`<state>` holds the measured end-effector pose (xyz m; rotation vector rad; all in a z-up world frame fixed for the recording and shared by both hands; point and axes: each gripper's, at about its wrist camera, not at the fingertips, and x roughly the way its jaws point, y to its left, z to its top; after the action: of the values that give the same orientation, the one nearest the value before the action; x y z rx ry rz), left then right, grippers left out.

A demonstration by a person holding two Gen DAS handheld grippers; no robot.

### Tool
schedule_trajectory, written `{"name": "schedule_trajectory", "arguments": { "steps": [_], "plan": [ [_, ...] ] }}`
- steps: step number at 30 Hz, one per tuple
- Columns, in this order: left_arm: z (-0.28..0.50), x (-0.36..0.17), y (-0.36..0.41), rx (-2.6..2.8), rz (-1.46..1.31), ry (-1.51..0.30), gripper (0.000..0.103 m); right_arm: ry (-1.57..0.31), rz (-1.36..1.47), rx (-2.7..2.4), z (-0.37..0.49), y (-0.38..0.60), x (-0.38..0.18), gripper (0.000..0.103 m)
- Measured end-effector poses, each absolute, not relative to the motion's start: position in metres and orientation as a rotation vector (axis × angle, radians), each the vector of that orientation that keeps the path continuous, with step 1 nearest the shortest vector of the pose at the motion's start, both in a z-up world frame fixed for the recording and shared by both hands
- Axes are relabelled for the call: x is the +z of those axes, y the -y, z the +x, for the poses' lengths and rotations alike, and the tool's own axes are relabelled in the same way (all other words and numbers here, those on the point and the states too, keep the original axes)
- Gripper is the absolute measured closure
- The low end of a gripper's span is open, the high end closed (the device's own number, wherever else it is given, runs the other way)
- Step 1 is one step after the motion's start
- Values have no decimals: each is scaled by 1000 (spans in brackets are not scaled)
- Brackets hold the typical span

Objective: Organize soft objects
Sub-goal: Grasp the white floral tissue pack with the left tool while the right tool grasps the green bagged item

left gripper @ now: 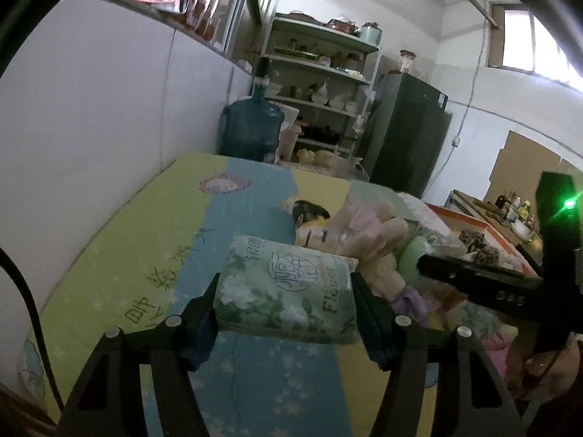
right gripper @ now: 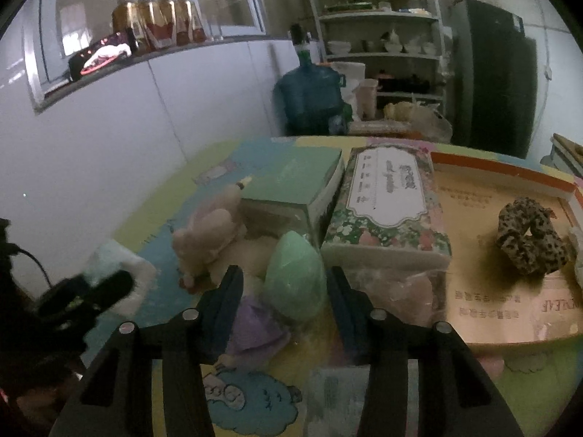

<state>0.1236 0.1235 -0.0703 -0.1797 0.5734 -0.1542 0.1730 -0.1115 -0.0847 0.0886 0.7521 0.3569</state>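
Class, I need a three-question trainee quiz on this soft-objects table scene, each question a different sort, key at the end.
1. True or false: the left gripper holds a tissue pack.
2. What lies between the right gripper fingers? A) green sponge B) floral box C) scrunchie
3. Fill in: the leopard scrunchie lies on the ___ tray.

Key: 1 true; 2 A; 3 orange-rimmed.

left gripper [left gripper: 286, 313]: fingers clamped on load | right gripper [right gripper: 284, 302]: fingers apart, angled down
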Motion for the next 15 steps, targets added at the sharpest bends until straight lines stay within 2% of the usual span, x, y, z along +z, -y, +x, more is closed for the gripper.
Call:
{"name": "schedule_trajectory", "arguments": {
  "steps": [6, 15],
  "plan": [
    [126, -69, -124, -165, -180, -569, 38, -774, 69, 337, 181, 109, -90, 67],
    [125, -67, -119, -179, -172, -560, 38, -755, 72, 340, 180, 111, -88, 70]
  ]
}}
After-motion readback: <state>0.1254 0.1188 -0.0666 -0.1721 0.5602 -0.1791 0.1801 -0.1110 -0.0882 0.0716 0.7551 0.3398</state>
